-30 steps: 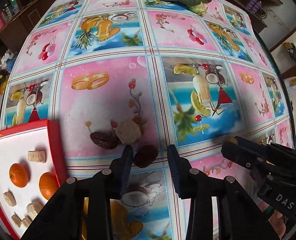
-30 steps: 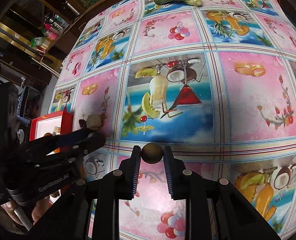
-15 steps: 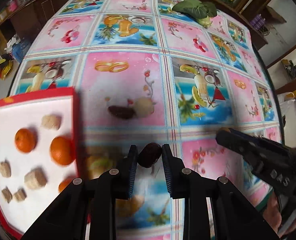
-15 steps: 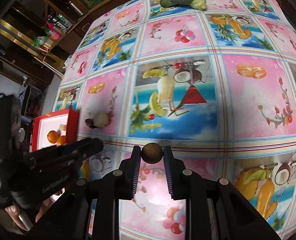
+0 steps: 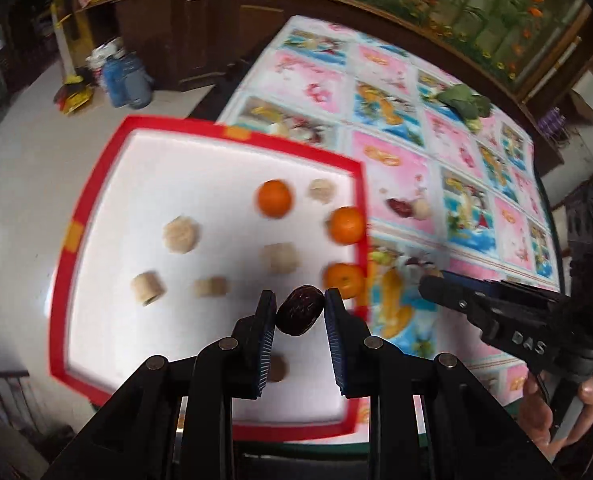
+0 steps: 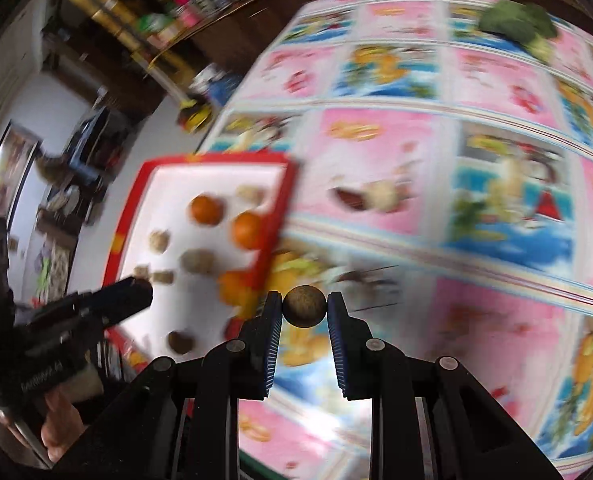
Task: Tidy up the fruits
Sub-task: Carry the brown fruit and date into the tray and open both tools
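Between the left gripper [image 5: 299,307] pads, a dark wrinkled date [image 5: 300,310] is pinched above the red-rimmed tray [image 5: 96,168], near its right edge. Right gripper [image 6: 305,307] pinches a round brown fruit [image 6: 305,306] over the surface [image 6: 476,320] beside the tray. Oranges [image 5: 274,198] lie farther in.

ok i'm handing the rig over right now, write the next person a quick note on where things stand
Left gripper: shut on a dark red date, over the red-rimmed tray.
Right gripper: shut on a small round brown fruit, above the tablecloth just beside the tray.
Done: three oranges and several pale chunks lie in the tray.
Left: set down both held fruits, probably in the tray; then fetch the date and pale piece on the pink tablecloth square. The leafy greens sit at the far end.
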The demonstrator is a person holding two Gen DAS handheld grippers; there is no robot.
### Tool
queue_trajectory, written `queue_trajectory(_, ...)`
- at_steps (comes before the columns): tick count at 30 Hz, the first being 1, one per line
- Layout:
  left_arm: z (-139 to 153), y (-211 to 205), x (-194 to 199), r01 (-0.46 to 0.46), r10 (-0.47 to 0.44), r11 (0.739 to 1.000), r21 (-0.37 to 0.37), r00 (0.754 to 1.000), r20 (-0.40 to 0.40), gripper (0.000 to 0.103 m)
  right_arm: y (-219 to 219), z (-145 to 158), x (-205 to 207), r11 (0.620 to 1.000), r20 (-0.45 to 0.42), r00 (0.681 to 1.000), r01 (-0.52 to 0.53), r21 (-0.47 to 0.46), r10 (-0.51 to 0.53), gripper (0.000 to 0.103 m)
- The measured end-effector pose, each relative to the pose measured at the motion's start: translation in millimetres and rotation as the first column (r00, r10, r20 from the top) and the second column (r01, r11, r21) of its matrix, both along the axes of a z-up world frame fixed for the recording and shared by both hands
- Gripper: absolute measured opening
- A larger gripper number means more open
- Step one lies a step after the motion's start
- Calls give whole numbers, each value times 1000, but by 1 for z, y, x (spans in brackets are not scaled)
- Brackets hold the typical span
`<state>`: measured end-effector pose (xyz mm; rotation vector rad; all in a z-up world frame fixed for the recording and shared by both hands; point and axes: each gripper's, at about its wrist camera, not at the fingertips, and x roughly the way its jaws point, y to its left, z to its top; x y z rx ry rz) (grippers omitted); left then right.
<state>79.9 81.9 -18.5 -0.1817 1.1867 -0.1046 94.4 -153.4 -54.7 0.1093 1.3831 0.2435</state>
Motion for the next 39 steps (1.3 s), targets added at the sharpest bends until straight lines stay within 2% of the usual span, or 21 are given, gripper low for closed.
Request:
queue_trajectory(5, -12, 32, -12, -70, 70, 998, 7, 996, -48, 24, 58, -13, -7, 993, -37, 992, -120, -6, 119, 23)
queue_trajectory(11, -23, 47, -15, -90, 91, 996, 23, 994, -67, 24, 106, -33, -10, 976, -73, 976, -209, -54, 205, 23)
queue_trajectory(25, -63, 65, -1, -111, 112, 994, 13, 985, -133, 25, 130, -71, -2, 968, -128, 968, -229, -101, 215, 23)
queue_trajectory(27, -63, 67, 0, -112, 111, 994, -3, 986, -128, 31, 130, -73, -2, 969, -134, 967, -231, -86, 218, 26)
queue_trajectory(28, -61, 68, -1, -114, 112, 993, -13, 986, -120, 35, 130, -73, -2, 970, -136, 966, -232, -77, 220, 27)
queue_trajectory(32, -47, 69, -5, -126, 123, 992, -26, 989, -79, 38, 124, -60, 1, 976, -115, 971, -215, -28, 210, 27)
queue_trajectory(39, -14, 43, -17, -63, 63, 997, -48, 998, -1, 44, 79, -11, 3, 992, -32, 991, -126, 26, 127, 36)
